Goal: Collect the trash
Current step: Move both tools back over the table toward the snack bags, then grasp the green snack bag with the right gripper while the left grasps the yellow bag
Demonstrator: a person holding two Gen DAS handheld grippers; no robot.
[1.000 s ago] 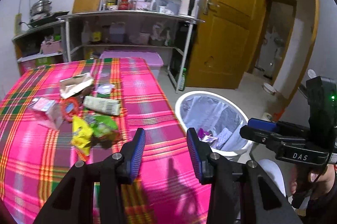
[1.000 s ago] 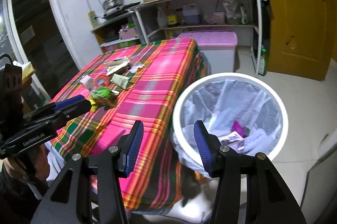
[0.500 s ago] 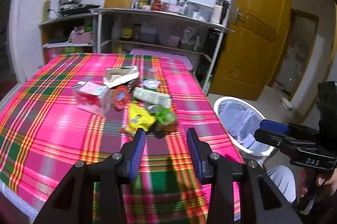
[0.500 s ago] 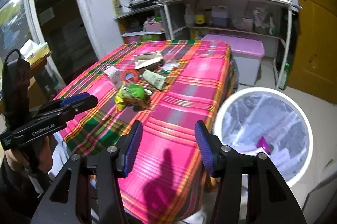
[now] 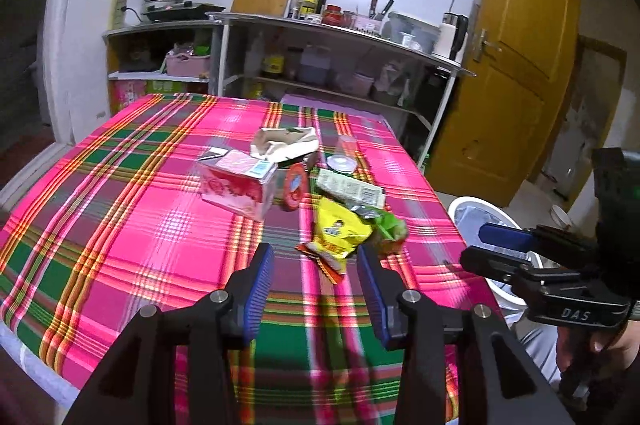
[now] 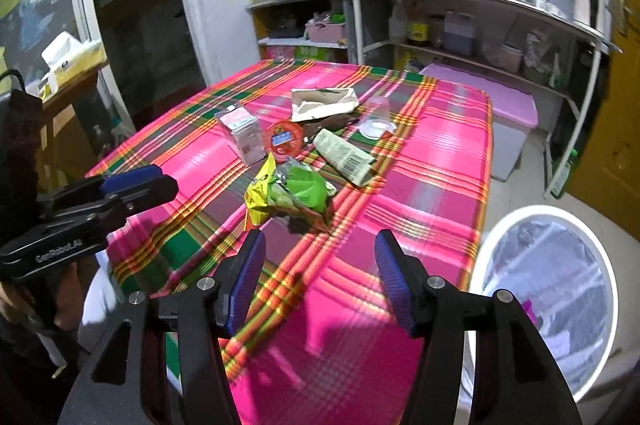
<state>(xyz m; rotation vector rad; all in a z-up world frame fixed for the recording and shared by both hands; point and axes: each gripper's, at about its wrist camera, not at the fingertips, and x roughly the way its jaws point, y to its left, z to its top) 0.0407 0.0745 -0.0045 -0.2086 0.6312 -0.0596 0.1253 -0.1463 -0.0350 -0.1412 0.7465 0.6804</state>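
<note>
Wrappers: yellow packet [image 5: 340, 231] just ahead of wide, empty left gripper [image 5: 316, 275]; probably light, crinkly, pinch the edge. Right gripper [image 6: 320, 271] wide, empty.

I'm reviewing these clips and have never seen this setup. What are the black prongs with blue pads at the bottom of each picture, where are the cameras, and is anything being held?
No robot here: a person holds a two-finger gripper in each hand, each with a fisheye camera looking along its fingers. One picture looks out past the left gripper, the other past the right gripper; each also shows the other gripper off to the side. Both are open and hold nothing. On the plaid tablecloth lies a pile of trash: a yellow snack bag, a green wrapper, a pink carton, a red round lid. Beside the table stands a white bin with a liner.
</note>
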